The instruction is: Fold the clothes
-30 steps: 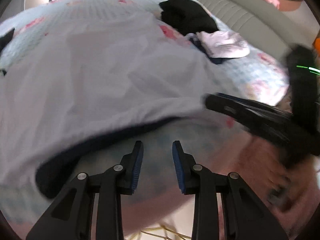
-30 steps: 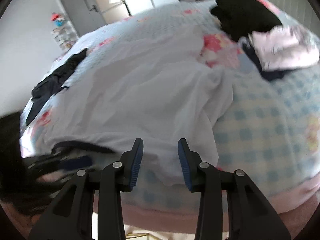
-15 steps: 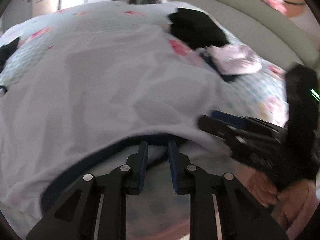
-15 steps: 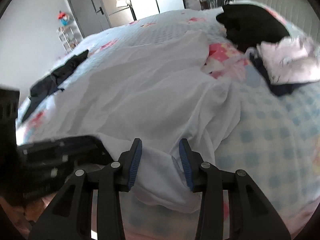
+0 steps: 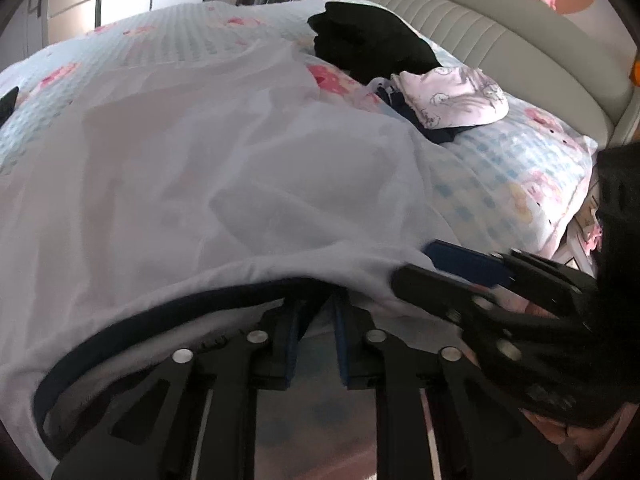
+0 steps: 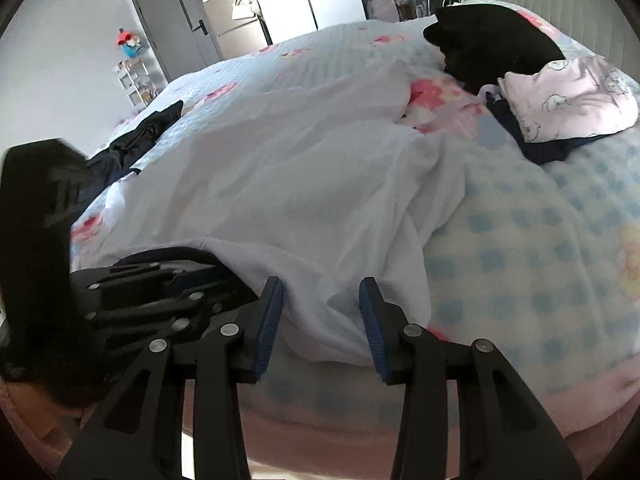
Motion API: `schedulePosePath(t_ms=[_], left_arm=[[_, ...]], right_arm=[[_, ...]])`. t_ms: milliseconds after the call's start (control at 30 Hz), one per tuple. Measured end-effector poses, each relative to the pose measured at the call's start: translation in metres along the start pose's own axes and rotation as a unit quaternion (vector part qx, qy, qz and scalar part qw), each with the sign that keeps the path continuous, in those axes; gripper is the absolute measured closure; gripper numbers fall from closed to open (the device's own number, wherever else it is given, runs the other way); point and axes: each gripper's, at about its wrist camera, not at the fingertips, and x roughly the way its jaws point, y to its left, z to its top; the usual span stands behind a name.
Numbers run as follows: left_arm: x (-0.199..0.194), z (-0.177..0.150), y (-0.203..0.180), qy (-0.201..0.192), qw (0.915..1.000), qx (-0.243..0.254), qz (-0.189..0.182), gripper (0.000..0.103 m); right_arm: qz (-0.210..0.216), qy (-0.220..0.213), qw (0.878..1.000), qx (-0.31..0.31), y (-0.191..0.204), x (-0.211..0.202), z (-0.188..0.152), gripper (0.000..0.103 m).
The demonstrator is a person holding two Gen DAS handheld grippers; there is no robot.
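Presently, a white T-shirt [image 5: 208, 168] with a dark navy collar [image 5: 168, 312] lies spread flat across the checked bedspread [image 6: 540, 240], its neck end at the near edge of the bed. The left gripper [image 5: 314, 320] has its pads drawn nearly together at the collar band; whether cloth is actually pinched is hidden by the fold. The right gripper [image 6: 320, 312] stands wide apart, straddling a ridge of white fabric at the shoulder, nothing clamped. Paired holds at the neck end would suit lifting or doubling the shirt over, in my judgement. Toward the bed's far right corner rest a black garment [image 6: 496, 44] and a folded pink printed piece [image 6: 568, 100]. No legible brand or writing appears.
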Motion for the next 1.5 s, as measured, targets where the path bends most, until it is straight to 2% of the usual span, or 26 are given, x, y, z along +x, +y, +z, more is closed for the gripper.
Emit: schedulePosePath(t_ms=[200, 400, 533, 667, 767, 867, 967, 1100, 1200, 1233, 1267, 1300, 1333, 1433, 1500], left_arm=[[-0.010, -0.019, 0.002, 0.007, 0.9993, -0.020, -0.030, 0.097], [-0.012, -0.045, 0.002, 0.034, 0.9977, -0.026, -0.052, 0.097], [-0.017, -0.049, 0.000, 0.042, 0.9969, -0.018, -0.064, 0.097], [-0.024, -0.048, 0.003, 0.048, 0.9948, -0.023, -0.086, 0.096], [-0.033, -0.049, 0.005, 0.039, 0.9953, -0.022, -0.086, 0.096], [-0.038, -0.048, 0.020, 0.027, 0.9942, -0.054, -0.089, 0.096], [-0.043, -0.042, 0.034, 0.005, 0.9919, -0.089, -0.090, 0.096], [-0.040, -0.028, 0.035, -0.006, 0.9941, -0.088, -0.064, 0.096], [-0.032, -0.016, 0.028, -0.006, 0.9959, -0.069, -0.058, 0.095], [-0.030, -0.012, 0.027, -0.006, 0.9962, -0.063, -0.059, 0.087], [-0.026, -0.009, 0.025, -0.005, 0.9970, -0.053, -0.055, 0.064], [-0.022, -0.005, 0.022, -0.004, 0.9980, -0.041, -0.047, 0.054], [-0.018, -0.001, 0.019, -0.004, 0.9987, -0.030, -0.041, 0.052], [-0.005, 0.009, 0.010, -0.007, 0.9995, -0.006, -0.030, 0.052], [0.000, 0.012, 0.005, -0.010, 0.9993, 0.002, -0.037, 0.053]], right_arm=[[-0.029, 0.008, 1.000, -0.007, 0.004, 0.010, -0.006, 0.060], [-0.021, 0.010, 1.000, 0.019, -0.006, 0.005, -0.013, 0.060], [-0.017, 0.010, 0.999, 0.038, -0.008, 0.002, -0.016, 0.060], [0.012, -0.011, 0.998, 0.060, -0.006, -0.017, -0.018, 0.060], [0.044, -0.021, 0.994, 0.094, -0.008, -0.029, -0.028, 0.060], [0.057, -0.015, 0.992, 0.110, -0.007, -0.030, -0.034, 0.059], [0.052, -0.013, 0.994, 0.094, 0.002, -0.028, -0.034, 0.058], [0.041, -0.022, 0.997, 0.068, 0.014, -0.026, -0.032, 0.057], [-0.018, -0.005, 0.999, 0.049, 0.014, -0.016, -0.035, 0.058], [-0.022, -0.007, 0.999, 0.047, 0.013, -0.016, -0.034, 0.058], [-0.026, -0.009, 0.999, 0.046, 0.012, -0.017, -0.032, 0.058], [-0.030, -0.011, 0.999, 0.044, 0.010, -0.017, -0.031, 0.058], [-0.037, -0.017, 0.999, 0.036, 0.010, -0.018, -0.028, 0.058], [-0.078, -0.045, 0.996, 0.009, 0.006, -0.021, -0.012, 0.058], [-0.087, -0.053, 0.994, 0.028, -0.005, -0.022, -0.007, 0.058]])
